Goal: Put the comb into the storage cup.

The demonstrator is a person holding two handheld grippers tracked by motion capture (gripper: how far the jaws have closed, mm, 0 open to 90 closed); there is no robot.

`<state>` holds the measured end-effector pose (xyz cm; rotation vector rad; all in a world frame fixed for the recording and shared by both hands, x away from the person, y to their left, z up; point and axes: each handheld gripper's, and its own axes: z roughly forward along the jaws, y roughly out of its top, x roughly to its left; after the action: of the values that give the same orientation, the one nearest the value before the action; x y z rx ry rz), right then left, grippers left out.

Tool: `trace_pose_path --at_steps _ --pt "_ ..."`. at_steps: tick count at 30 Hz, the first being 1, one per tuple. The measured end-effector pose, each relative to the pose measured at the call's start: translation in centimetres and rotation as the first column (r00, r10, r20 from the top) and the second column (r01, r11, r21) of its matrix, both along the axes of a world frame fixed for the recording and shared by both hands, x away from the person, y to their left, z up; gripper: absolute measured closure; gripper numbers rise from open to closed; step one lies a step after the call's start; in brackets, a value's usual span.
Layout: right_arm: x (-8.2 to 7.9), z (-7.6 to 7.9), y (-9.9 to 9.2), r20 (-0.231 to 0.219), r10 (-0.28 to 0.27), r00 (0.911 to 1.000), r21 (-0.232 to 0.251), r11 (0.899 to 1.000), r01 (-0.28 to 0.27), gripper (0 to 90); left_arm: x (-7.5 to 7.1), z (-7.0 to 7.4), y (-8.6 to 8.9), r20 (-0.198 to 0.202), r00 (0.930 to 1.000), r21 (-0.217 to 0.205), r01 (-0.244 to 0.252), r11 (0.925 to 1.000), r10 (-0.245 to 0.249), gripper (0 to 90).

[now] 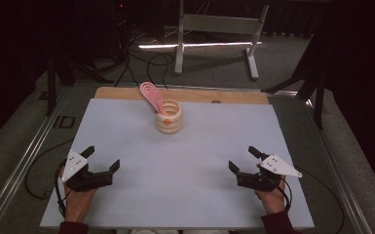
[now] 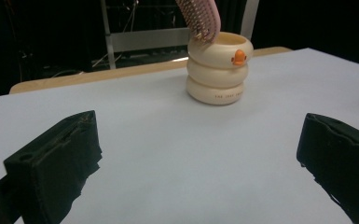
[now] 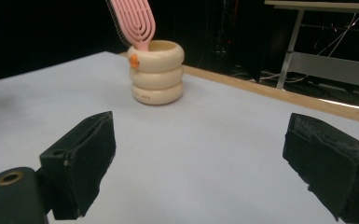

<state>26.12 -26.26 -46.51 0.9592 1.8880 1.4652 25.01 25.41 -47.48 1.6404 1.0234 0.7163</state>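
Your left gripper (image 1: 103, 158) and right gripper (image 1: 243, 158) rest released and empty, near side of the desk (image 1: 126, 141) — pink hairbrush (image 1: 152, 96) stands in the cream holder (image 1: 169, 117), far centre.

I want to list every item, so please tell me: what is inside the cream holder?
A pink hairbrush stands tilted in the cream ringed holder, head sticking out above the rim. Its handle end and the holder's bottom are covered by the wall.

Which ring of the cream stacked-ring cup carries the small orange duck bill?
The top ring of the cream cup; the orange bill sits on it, while the bottom ring carries only small lettering.
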Motion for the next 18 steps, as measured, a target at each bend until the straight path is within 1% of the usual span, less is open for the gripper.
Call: trace_pose_path --at_steps 2,4,5,8,11,14,18 --pt "0.0 -0.2 0.1 -0.002 -0.006 1.0000 -0.018 1.000 0.006 9.4 -0.2 -0.1 0.3 0.010 0.9999 -0.006 0.002 1.0000 -0.002 0.2" --pt "0.1 -0.4 0.1 0.000 -0.009 1.0000 -0.022 1.000 0.009 9.4 -0.5 -0.3 0.6 0.018 0.9998 -0.011 0.008 0.9999 -0.008 0.2" --pt "0.1 -0.5 0.0 -0.005 -0.011 0.9999 -0.016 1.000 0.011 9.4 -0.6 -0.4 0.7 0.020 0.9997 -0.009 0.012 0.9999 -0.012 0.2" --pt "0.2 -0.6 -0.1 -0.009 -0.012 0.9999 -0.018 1.000 0.011 9.4 -1.0 -0.5 0.8 0.021 0.9997 -0.006 0.015 0.9999 -0.015 0.2" --pt "0.1 -0.9 -0.1 -0.017 -0.012 0.9998 -0.014 1.000 0.011 9.4 -1.5 -0.6 0.9 0.025 0.9995 0.010 0.019 0.9998 -0.020 0.2" --pt "0.1 -1.1 -0.4 -0.019 -0.023 0.9995 -0.008 1.000 0.023 9.4 -1.9 -0.7 0.9 0.030 0.9994 0.006 0.018 0.9998 -0.018 0.2" --pt "-0.1 -1.8 -0.9 -0.028 -0.033 0.9991 -0.003 0.999 0.033 9.4 -2.1 -0.8 0.8 0.029 0.9994 -0.004 0.021 0.9998 -0.021 0.2"
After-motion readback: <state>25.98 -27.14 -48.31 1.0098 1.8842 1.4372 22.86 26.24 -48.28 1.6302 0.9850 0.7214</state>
